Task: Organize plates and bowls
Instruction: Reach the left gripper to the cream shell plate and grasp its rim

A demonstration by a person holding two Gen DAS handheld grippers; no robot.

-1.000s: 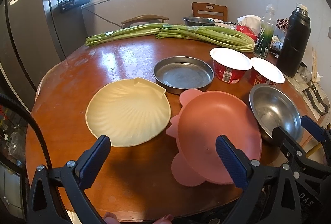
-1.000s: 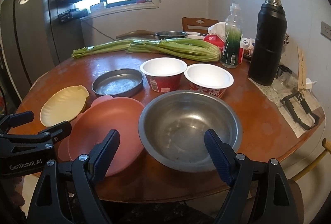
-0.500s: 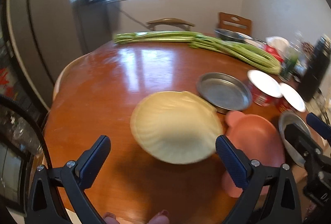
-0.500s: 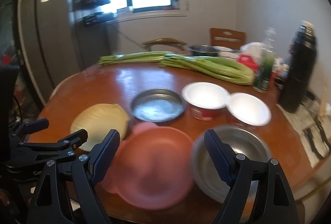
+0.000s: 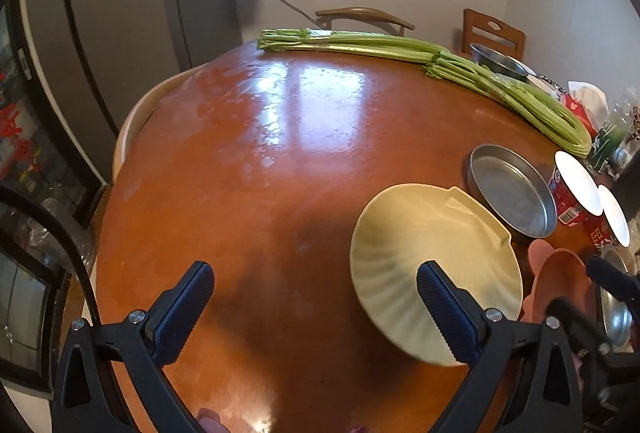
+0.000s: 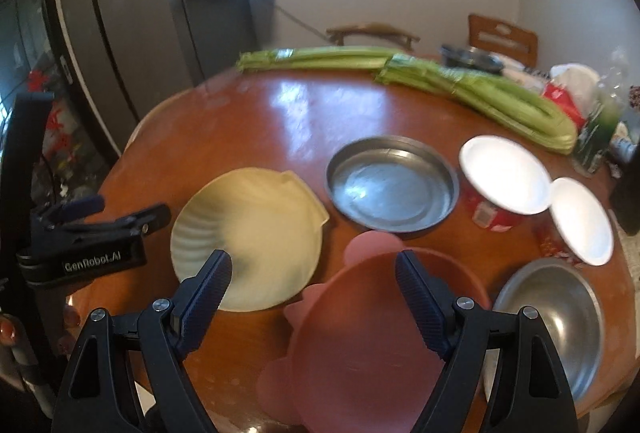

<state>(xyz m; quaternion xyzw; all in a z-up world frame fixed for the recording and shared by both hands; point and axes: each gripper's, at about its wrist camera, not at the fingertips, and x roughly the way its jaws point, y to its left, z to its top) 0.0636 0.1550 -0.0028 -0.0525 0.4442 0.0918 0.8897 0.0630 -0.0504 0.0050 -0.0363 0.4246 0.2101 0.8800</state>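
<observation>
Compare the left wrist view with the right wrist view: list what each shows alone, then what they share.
Left wrist only: the left gripper head-on, open over bare table.
Right wrist only: the whole pink plate between the open right gripper fingers, and most of the steel bowl.
Both: the cream shell plate, the flat steel pan, two white-lidded cups and the celery.

The left gripper (image 5: 312, 307) is hovering over the worktop (image 5: 248, 161), jaws spread wide with nothing between them. A cream shell-shaped plate (image 5: 428, 253) is lying by the right jaw, a metal pan (image 5: 512, 191) just beyond it, and celery (image 5: 420, 63) is stretching far ahead.
</observation>
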